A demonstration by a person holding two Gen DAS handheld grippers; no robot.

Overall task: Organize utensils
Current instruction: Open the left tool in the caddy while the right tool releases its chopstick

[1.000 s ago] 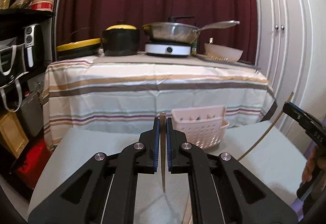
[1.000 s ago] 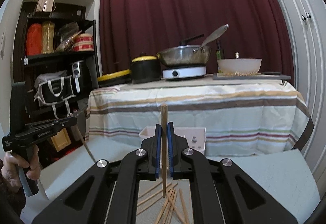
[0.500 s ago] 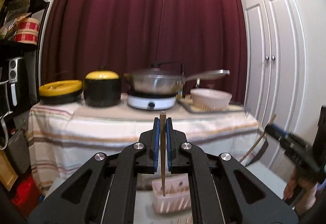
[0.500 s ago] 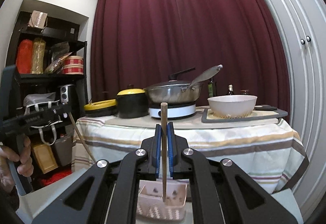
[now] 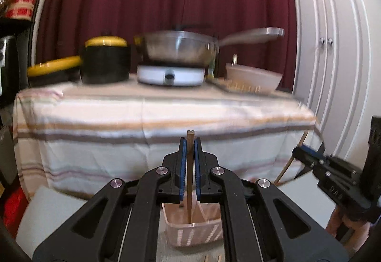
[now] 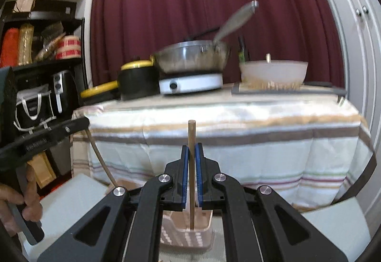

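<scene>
In the left wrist view my left gripper (image 5: 190,145) is shut on an upright wooden chopstick (image 5: 189,178). Its lower end shows over the opening of a pink slotted utensil basket (image 5: 197,232) on the white table. My right gripper (image 6: 191,150) is shut on a round-topped chopstick (image 6: 191,133), whose lower end shows over the same basket (image 6: 190,238). Each gripper appears in the other's view: the right one (image 5: 307,154) at the right edge, the left one (image 6: 81,122) at the left edge, both with a slanting chopstick. Whether the tips are inside the basket is unclear.
Behind stands a table with a striped cloth (image 5: 154,123) carrying a black pot with a yellow lid (image 5: 106,61), a steel pan on a hot plate (image 5: 176,52) and a pale bowl (image 5: 254,76). Dark shelves (image 6: 42,66) stand left, white cupboard doors (image 5: 333,59) right. Loose chopstick ends (image 5: 220,258) lie below.
Both grippers moved forward with their chopsticks. The basket now sits right under the chopstick ends, and the far table looms larger. Both stayed shut.
</scene>
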